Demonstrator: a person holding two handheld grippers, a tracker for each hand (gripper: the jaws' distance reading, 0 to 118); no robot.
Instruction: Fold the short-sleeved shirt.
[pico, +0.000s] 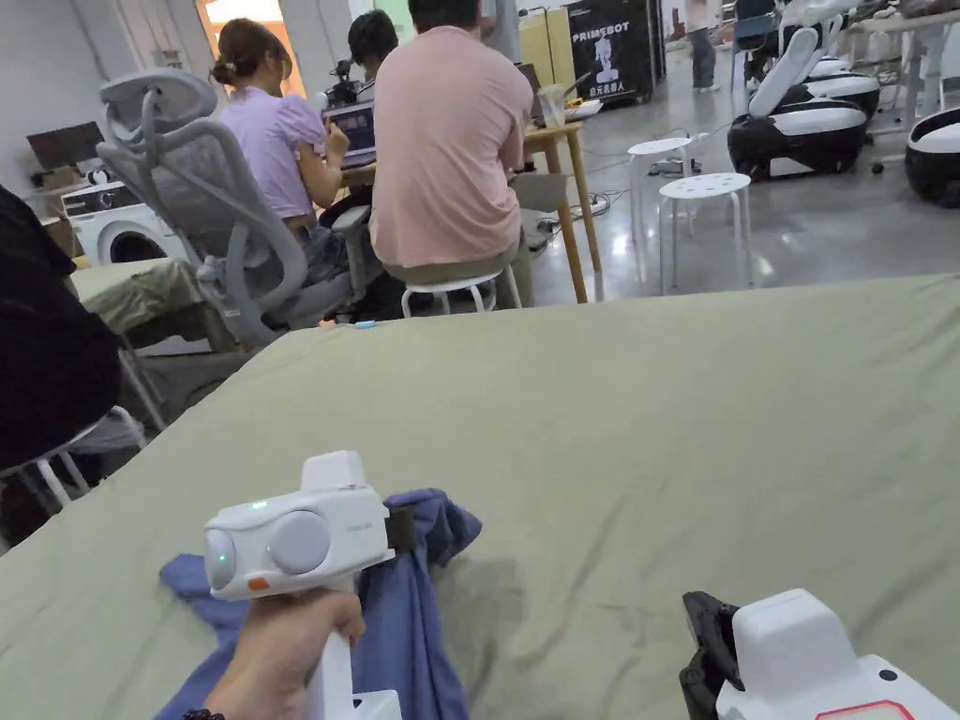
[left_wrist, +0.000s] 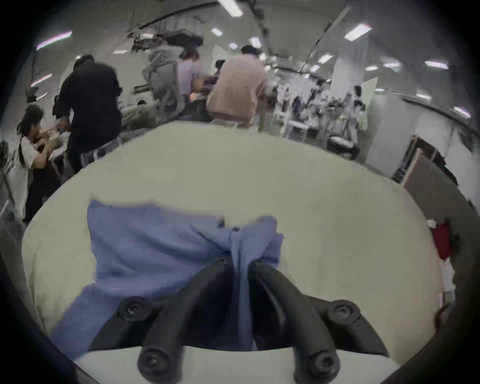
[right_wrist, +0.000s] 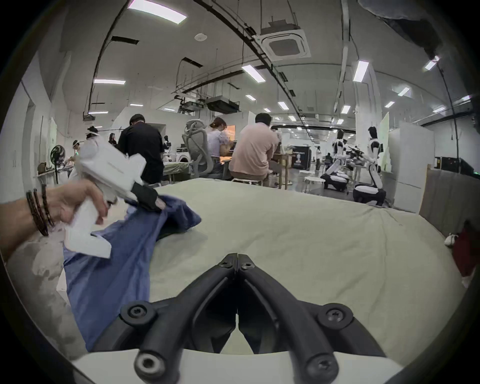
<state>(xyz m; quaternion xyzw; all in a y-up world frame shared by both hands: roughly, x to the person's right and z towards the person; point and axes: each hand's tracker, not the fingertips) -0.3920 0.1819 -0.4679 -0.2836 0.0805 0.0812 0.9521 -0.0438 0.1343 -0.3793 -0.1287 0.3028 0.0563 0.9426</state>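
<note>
A black cabinet (pico: 614, 47) at the back of the room bears white block lettering, and the rest of its writing is too small to make out. The blue shirt (pico: 412, 600) lies bunched on the green-covered desk (pico: 675, 441), near its front left part. The left gripper (left_wrist: 240, 262) is clamped on a gathered fold of the shirt, cloth running between its jaws, part of the fabric lifted off the desk. The right gripper (right_wrist: 237, 256) hovers over bare cover to the right of the shirt, apart from it, its jaws pressed together on nothing.
</note>
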